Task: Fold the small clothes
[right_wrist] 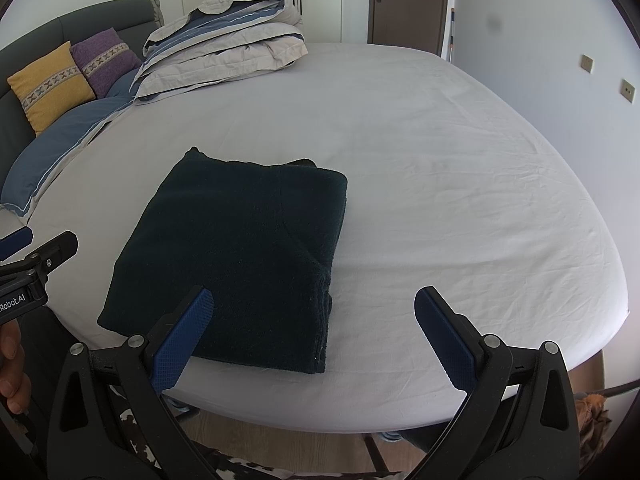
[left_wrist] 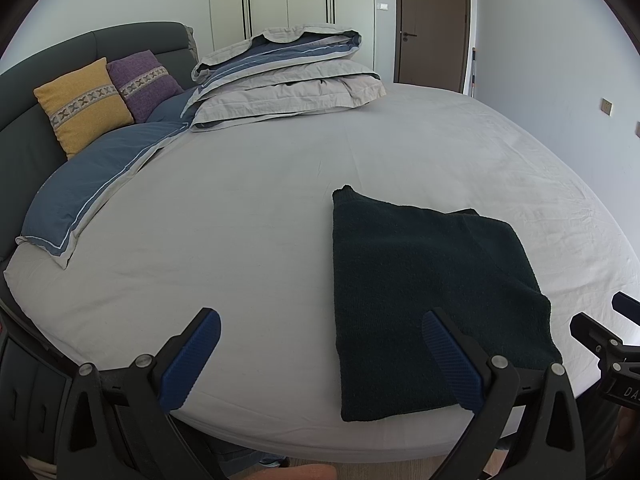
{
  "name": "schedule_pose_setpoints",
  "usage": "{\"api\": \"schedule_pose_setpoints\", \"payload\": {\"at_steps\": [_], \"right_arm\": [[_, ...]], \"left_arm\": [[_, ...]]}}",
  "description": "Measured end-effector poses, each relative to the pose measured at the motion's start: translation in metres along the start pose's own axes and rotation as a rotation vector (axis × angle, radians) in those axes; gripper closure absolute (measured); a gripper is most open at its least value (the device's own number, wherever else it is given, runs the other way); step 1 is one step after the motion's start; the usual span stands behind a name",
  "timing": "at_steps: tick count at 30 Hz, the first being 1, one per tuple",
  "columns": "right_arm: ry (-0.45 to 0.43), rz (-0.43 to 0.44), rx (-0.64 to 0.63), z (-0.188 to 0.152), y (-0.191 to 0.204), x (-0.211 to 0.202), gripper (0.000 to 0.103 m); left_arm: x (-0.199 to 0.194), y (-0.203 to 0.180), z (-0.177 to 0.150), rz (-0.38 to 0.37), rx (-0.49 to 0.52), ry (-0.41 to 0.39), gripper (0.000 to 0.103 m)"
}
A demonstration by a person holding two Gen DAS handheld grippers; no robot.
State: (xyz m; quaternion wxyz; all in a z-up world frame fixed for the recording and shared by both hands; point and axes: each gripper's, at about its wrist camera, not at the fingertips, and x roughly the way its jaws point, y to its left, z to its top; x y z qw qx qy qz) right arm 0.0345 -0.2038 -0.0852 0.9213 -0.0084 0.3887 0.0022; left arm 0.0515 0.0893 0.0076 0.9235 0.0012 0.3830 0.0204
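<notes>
Spread wide and gripping nothing, the left gripper [left_wrist: 320,332] and right gripper [right_wrist: 314,312] hover at the near edge of the white-sheeted bed [right_wrist: 440,168]. Between them the dark green knitted garment [right_wrist: 240,248], folded into a rectangle, lies flat on the sheet.

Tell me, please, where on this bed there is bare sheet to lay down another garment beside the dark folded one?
The widest bare sheet lies right of the dark folded garment, out to the bed's edge. Another open patch sits left of it, bordered by the blue pillow. The head end is crowded: folded duvet, yellow cushion, purple cushion.
</notes>
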Motion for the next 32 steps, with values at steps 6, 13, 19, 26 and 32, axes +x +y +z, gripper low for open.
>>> {"api": "schedule_pose_setpoints", "payload": {"at_steps": [6,13,19,26,32], "right_arm": [[0.001,0.0,0.0,0.0003,-0.0005,0.0001,0.0],[0.001,0.001,0.0,0.0005,-0.0004,-0.0001,0.0],[0.001,0.002,-0.001,0.0006,-0.0004,-0.0002,0.0],[0.001,0.002,0.0,0.0007,-0.0008,-0.0001,0.0],[0.002,0.003,-0.001,-0.0016,0.0026,-0.0015,0.0]], "left_arm": [[0.0001,0.0001,-0.0002,-0.001,0.001,0.001,0.0],[0.0004,-0.0003,-0.0002,-0.002,0.0,0.001,0.0],[0.0014,-0.001,-0.0013,-0.003,0.002,0.002,0.0],[0.0057,0.0,-0.002,-0.008,-0.002,0.01,0.0],[0.0063,0.001,-0.0026,-0.007,-0.002,0.009,0.0]]}}
